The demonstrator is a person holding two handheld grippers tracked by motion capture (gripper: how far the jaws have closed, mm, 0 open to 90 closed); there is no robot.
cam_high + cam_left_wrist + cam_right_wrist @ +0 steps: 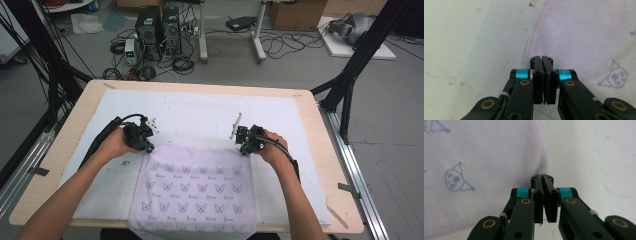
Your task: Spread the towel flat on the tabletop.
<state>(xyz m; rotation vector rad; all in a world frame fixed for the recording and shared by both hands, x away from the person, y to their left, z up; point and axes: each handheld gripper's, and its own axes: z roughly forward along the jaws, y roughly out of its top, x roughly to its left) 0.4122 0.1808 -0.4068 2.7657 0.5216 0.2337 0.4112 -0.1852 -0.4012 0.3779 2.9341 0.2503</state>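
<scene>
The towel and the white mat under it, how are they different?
The towel is pale pink with little blue cartoon faces printed in rows; the white mat is plain apart from a few faint marks. The towel is smaller and lies on top of the mat, which covers most of the table. The towel's near edge hangs over the table's front; the mat stays on it. Both lie flat.
</scene>
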